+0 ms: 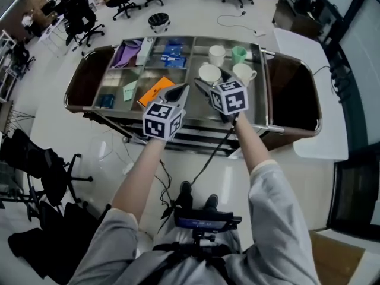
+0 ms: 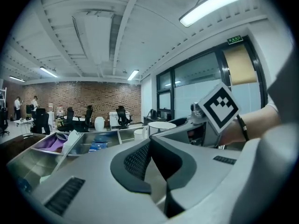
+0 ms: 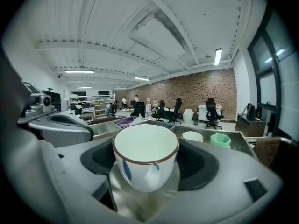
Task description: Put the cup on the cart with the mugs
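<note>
A white cup [image 1: 208, 72] with a brown rim and blue marks sits between the jaws of my right gripper [image 1: 211, 81], which is shut on it. In the right gripper view the cup [image 3: 145, 143] fills the gap and mirrors in the steel just beneath it. It is low over the cart top [image 1: 261, 91], beside the mugs: a white one [image 1: 217, 54], a green one [image 1: 238, 54] and a handled white one [image 1: 244, 73]. My left gripper [image 1: 183, 89] hovers left of the cup, shut and with nothing in it [image 2: 149, 143].
The steel cart's left compartments hold a purple cloth [image 1: 126, 53], blue packets [image 1: 173, 52], an orange sheet [image 1: 155, 91] and a green note [image 1: 129, 90]. A white table [image 1: 309, 58] stands right of the cart. Office chairs [image 1: 80, 22] and a stool [image 1: 158, 21] stand beyond.
</note>
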A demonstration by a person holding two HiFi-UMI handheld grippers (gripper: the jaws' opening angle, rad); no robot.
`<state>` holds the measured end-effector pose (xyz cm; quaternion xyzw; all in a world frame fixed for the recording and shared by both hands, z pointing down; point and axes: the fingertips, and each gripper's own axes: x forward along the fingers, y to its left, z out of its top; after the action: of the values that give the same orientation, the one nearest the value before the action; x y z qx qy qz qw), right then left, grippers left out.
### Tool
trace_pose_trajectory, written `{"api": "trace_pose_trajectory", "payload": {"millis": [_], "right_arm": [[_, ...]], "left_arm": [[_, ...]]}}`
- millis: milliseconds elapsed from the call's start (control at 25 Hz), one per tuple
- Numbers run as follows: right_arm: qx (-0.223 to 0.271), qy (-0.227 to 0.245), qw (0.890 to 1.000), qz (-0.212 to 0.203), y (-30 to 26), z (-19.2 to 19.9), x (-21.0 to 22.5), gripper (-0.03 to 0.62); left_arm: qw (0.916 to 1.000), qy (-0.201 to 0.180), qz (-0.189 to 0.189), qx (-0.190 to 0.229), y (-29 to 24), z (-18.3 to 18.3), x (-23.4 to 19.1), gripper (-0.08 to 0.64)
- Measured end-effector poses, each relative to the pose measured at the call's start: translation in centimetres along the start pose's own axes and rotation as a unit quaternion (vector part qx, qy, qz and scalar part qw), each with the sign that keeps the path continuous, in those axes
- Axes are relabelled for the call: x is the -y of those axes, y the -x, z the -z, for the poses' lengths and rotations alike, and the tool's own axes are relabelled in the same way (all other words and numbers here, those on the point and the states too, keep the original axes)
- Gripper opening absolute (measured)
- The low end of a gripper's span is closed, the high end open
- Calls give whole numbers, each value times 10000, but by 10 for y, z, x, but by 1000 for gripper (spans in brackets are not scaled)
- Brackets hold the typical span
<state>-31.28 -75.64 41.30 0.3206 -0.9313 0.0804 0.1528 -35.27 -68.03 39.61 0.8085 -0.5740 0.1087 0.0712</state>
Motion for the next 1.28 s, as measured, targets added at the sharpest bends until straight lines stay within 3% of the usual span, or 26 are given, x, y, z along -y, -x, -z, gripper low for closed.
{"api": "trace_pose_trajectory", "payload": {"millis": [680,1280], "right_arm": [[-814,34,9964,252,-99,43,36,399],[-1091,324,9927,408,-110,67,39,410]], "left_arm": [[9998,180,12,7,-23,8,-41,0],[9995,313,-43,11,-13,21,-51,0]]}}
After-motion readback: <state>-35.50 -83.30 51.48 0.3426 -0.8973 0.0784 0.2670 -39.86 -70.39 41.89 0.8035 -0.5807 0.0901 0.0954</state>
